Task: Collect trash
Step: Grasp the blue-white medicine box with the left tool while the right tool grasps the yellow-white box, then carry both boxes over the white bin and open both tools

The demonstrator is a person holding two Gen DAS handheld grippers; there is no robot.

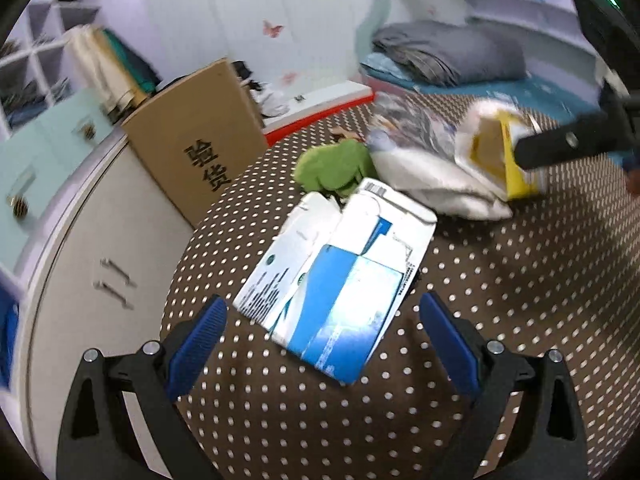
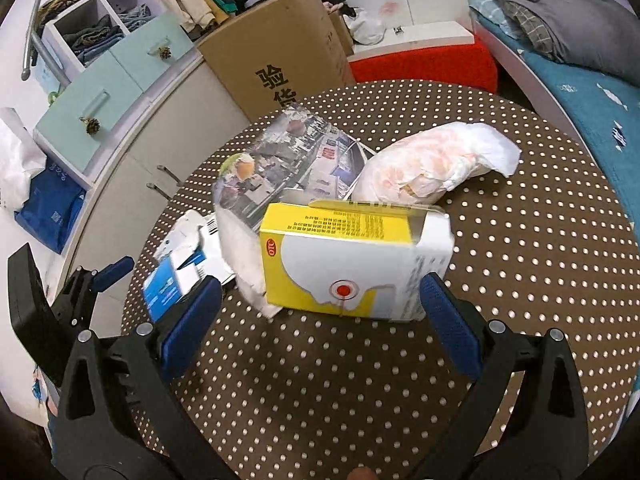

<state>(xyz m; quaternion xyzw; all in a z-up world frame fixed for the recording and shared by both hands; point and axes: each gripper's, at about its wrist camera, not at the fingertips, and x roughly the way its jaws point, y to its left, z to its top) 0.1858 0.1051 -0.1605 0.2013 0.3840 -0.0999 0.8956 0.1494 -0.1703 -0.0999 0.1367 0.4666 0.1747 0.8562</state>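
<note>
A flattened blue-and-white carton lies on the brown dotted round table; my left gripper is open, its blue pads on either side of the carton's near end. A yellow-and-white medicine box stands in front of my right gripper, which is open with the box just beyond its pads. Behind lie a glossy printed wrapper, a crumpled white-orange bag and a green crumpled piece. The carton also shows in the right wrist view, with the left gripper's finger beside it.
A cardboard box with black characters leans behind the table by a white cabinet with teal drawers. A red stool and a bed with grey bedding are beyond the table. The right gripper's finger reaches in at upper right.
</note>
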